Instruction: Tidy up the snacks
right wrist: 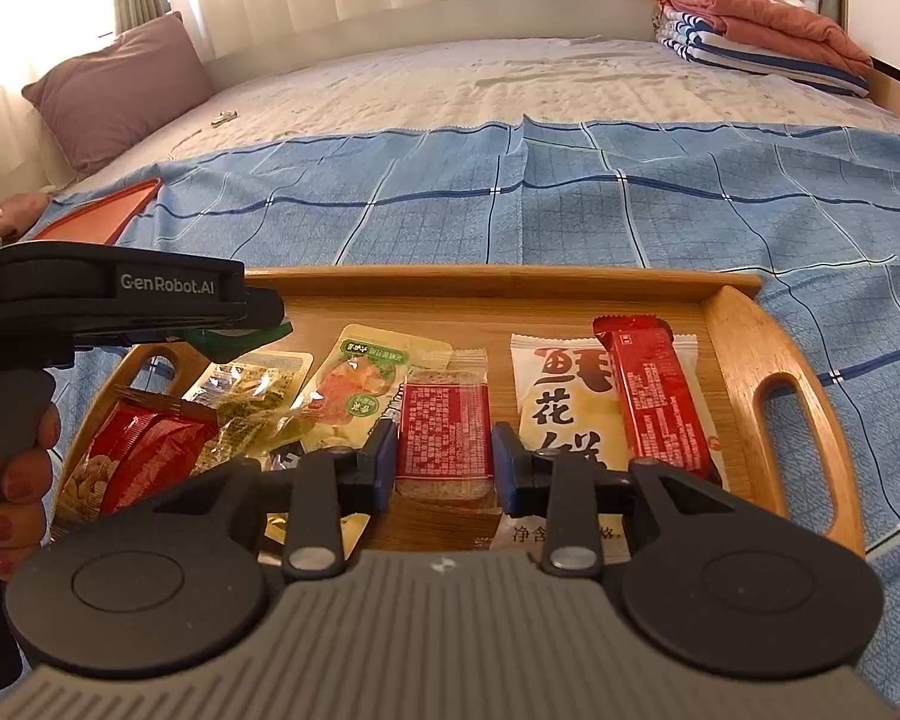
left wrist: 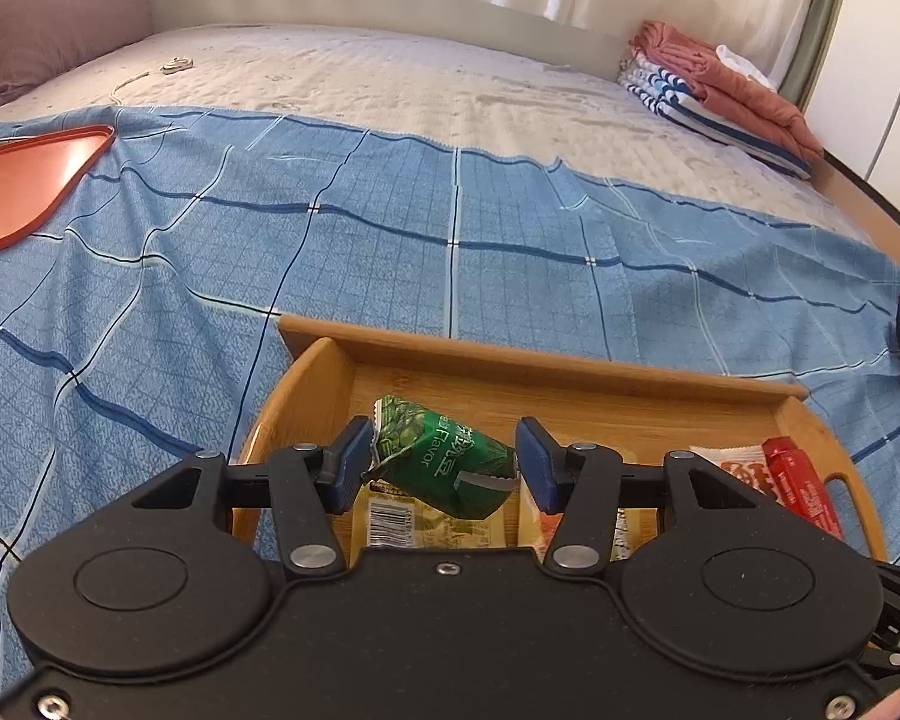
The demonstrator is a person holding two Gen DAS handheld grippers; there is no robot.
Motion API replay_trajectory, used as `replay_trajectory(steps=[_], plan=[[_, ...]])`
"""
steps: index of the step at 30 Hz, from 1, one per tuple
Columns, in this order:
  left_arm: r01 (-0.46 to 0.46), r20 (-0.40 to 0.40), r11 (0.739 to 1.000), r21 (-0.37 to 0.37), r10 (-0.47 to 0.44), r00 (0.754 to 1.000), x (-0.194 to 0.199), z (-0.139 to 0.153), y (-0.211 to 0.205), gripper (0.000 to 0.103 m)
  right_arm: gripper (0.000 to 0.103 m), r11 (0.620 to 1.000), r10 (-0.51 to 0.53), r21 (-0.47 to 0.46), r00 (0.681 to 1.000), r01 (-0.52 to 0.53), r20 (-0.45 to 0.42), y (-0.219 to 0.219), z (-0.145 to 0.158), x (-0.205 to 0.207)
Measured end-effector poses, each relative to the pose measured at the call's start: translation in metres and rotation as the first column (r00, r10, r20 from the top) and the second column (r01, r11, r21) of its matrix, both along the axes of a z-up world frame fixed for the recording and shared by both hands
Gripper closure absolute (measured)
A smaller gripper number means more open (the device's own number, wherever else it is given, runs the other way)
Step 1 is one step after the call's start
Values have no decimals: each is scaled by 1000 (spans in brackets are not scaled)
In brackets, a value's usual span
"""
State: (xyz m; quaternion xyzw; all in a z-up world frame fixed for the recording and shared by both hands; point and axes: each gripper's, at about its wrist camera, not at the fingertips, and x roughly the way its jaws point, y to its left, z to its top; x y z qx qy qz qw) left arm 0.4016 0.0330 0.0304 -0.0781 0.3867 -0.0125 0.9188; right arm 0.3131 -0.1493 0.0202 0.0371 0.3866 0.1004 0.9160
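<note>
My left gripper (left wrist: pixel 444 459) is shut on a green snack packet (left wrist: pixel 444 462), crumpled between its blue pads, above the left end of the wooden tray (left wrist: pixel 510 360). My right gripper (right wrist: pixel 444 462) is shut on a clear packet with a red label (right wrist: pixel 444 429), held over the middle of the wooden tray (right wrist: pixel 498 285). Lying in the tray are a white packet with large characters (right wrist: pixel 555 402), a red bar (right wrist: pixel 654 396), yellow-green packets (right wrist: pixel 354 384) and a red nut bag (right wrist: pixel 138 456). The left gripper's body (right wrist: pixel 120 294) shows at the left of the right wrist view, with a hand (right wrist: pixel 12 480) on its handle.
The tray sits on a blue checked cloth (left wrist: pixel 390 240) spread over a bed. An orange tray (left wrist: pixel 30 180) lies on the cloth at the far left. Folded laundry (left wrist: pixel 726 90) is stacked at the far right corner, and a mauve pillow (right wrist: pixel 120 84) lies at the far left.
</note>
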Motion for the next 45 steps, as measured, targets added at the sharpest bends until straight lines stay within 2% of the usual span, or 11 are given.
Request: replay_trajectory(steps=[17, 20, 22, 23, 26, 31, 35, 40, 45], plan=[[1, -51, 1000, 22, 0, 999, 6, -18, 0, 50, 64, 1000, 8, -27, 1000, -9, -14, 6, -10, 4], [4, -40, 1000, 12, -3, 999, 4, -15, 1, 43, 61, 1000, 10, -14, 1000, -10, -7, 6, -8, 2], [6, -25, 1000, 3, -6, 1000, 1, -11, 1, 25, 50, 1000, 7, -2, 1000, -7, -1, 4, -5, 1], [13, -14, 1000, 3, -13, 1000, -1, -8, 1, 23, 45, 1000, 9, 5, 1000, -9, 3, 4, -3, 0], [34, 6, 999, 12, -34, 999, -8, 0, 0, 20, 42, 1000, 14, 11, 1000, -14, 14, 4, 2, -5], [62, 44, 998, 6, -62, 997, -30, 17, 2, 12, 33, 1000, 20, 8, 999, -20, 42, 2, 14, -18], [70, 64, 997, 33, -72, 995, -52, 32, 3, 11, 29, 1000, 11, 2, 999, -12, 53, -2, 24, -32], [77, 84, 997, 14, -78, 993, -89, 51, 8, 7, 24, 1000, 3, 14, 997, -4, 78, -10, 39, -55], [95, 115, 995, 33, -98, 989, -134, 68, 8, 6, 19, 1000, 7, -13, 994, -5, 112, -13, 54, -86]])
